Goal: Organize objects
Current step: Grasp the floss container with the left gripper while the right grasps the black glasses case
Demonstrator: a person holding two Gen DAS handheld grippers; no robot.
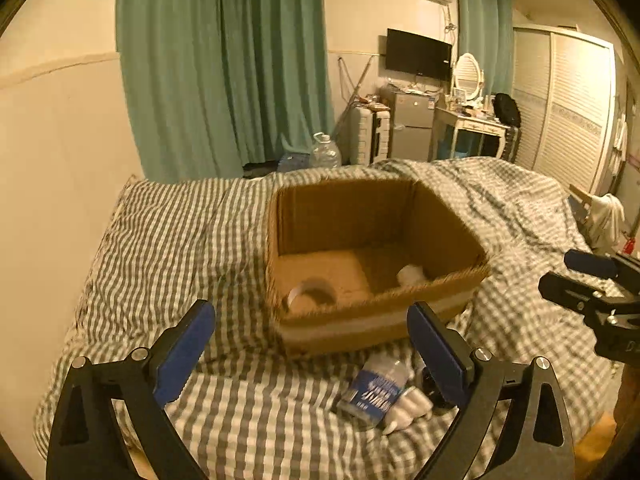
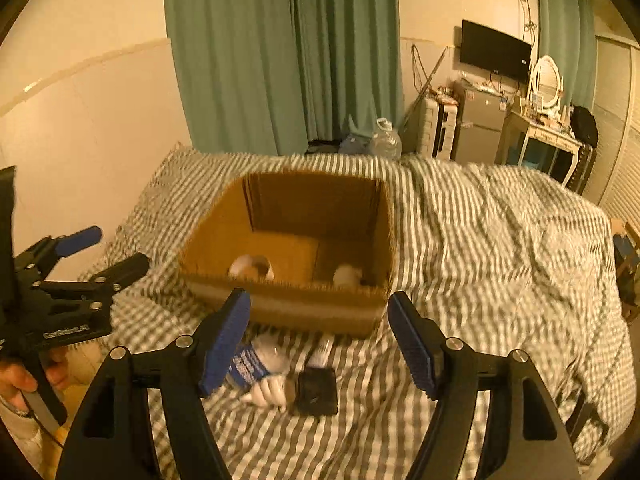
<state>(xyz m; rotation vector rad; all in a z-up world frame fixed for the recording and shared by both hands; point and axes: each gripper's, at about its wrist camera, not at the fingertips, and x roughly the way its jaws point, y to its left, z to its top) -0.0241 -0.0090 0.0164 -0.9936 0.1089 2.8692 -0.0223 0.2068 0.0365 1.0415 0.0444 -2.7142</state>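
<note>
A bed [image 1: 168, 240] in grey-and-white checked bedding is filling most of both views. One open cardboard box [image 1: 372, 320] is sitting on it, and two things are lying on the box floor: a roll of tape [image 1: 310, 294] near the front left corner and a small white object [image 1: 412, 274] toward the front right.

Just in front of the box, three loose items are lying together on the cover: one clear bottle with a blue label [image 2: 256, 362], its white print too blurred to read; one crumpled white piece [image 2: 270, 394] touching it; and one flat black case [image 2: 318, 392] just beside that. A thin white item behind the case is too blurred to name.

The left gripper [image 1: 310, 354] is hovering above the bedding, jaws spread wide and holding nothing; white lettering on its body in the right wrist view is illegible. The right gripper [image 2: 320, 342] is likewise gaping over the three items, grasping nothing.
</note>
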